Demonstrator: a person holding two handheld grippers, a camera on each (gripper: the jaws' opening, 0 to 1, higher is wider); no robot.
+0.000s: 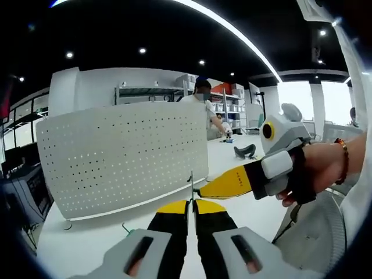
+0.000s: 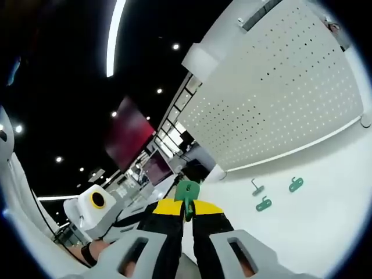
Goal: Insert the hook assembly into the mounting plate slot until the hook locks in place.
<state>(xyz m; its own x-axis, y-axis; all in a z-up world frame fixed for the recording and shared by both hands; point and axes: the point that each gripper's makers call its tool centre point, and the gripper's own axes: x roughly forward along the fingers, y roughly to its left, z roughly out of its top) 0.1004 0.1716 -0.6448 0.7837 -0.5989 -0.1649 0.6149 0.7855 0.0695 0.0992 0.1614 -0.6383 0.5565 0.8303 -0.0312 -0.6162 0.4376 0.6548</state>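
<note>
Left gripper view: a white perforated metal panel [image 1: 122,157] is seen upright on the white table [image 1: 87,238] under black ceiling lights; both grippers [image 1: 192,203] [image 2: 187,208] are closed on thin green hooks [image 2: 187,195].

In front of you the pegboard [image 1: 125,160] stands upright on the table [image 1: 93,241] and blocks the way forward. Your right gripper [image 1: 200,190] comes in from the right, its tip just beside the left gripper [image 1: 192,203], so there is little room between them. In the right gripper view, three hooks [image 2: 264,204] lie on the table below the board; beside them the table is free.
</note>
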